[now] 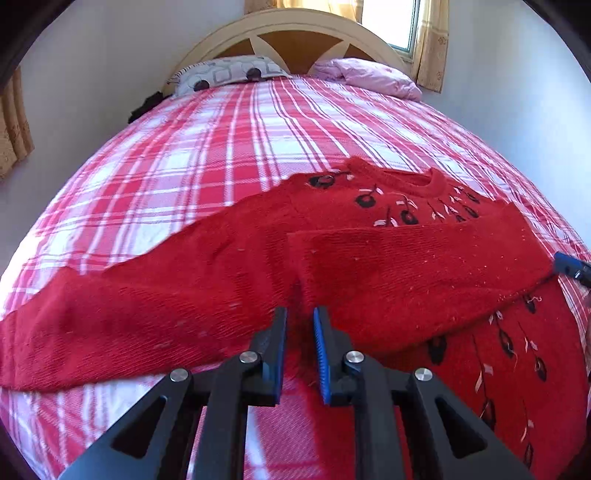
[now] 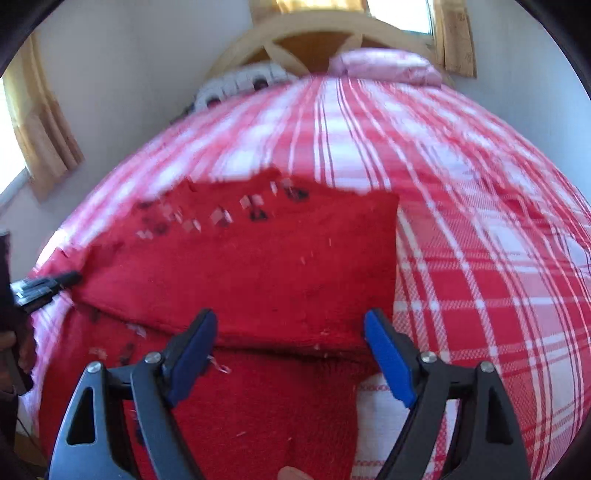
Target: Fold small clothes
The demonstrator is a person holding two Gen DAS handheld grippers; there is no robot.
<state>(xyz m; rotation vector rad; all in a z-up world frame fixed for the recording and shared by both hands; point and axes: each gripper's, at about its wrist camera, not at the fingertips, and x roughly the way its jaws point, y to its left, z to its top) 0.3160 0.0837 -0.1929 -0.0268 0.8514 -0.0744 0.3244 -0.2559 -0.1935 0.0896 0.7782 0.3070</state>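
A red knit sweater [image 1: 369, 258] with dark flower embroidery lies flat on the plaid bed [image 1: 221, 147]. One sleeve stretches out to the left and the other is folded across the chest. My left gripper [image 1: 301, 325] hovers at the sweater's near edge, jaws a narrow gap apart; a crease runs toward the gap, but no fabric looks pinched. In the right wrist view my right gripper [image 2: 290, 325] stands wide open over the folded sleeve [image 2: 258, 266], holding nothing. Each gripper shows at the edge of the other's view: the right gripper [image 1: 570, 266] and the left gripper [image 2: 44, 286].
A patterned pillow [image 1: 229, 74] and a pink pillow [image 1: 373, 75] lie against the cream headboard [image 1: 295, 26]. White walls flank the bed, with curtains [image 1: 432, 44] and a window behind. A person's fingertip [image 2: 291, 474] shows at the bottom edge.
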